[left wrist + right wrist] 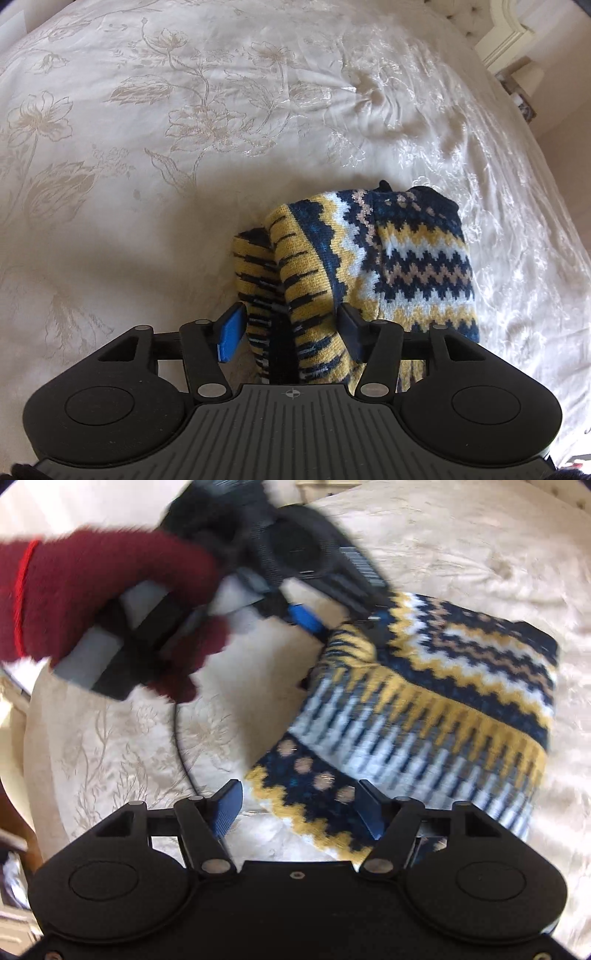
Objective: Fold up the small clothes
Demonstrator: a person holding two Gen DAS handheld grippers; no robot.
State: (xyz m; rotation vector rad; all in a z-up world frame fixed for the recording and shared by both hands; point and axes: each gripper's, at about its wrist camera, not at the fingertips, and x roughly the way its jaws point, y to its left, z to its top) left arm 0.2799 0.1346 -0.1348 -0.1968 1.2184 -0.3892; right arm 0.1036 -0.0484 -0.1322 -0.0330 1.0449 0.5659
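Plainly soft, thick, light knit [369, 258] bunched between both part-open tools [291, 332] [301, 808], ungripped; take a doubled edge.

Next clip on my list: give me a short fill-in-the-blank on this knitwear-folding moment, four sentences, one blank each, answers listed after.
1. The patterned knit sweater lies on a cream bedspread with a ____ design.
2. The hand holding the left gripper wears a dark ____ glove.
3. The pad on the left gripper's fingers is ____ in colour.
4. The fingers of the right gripper stand ____, pressing nothing.

Answers: floral; red; blue; open
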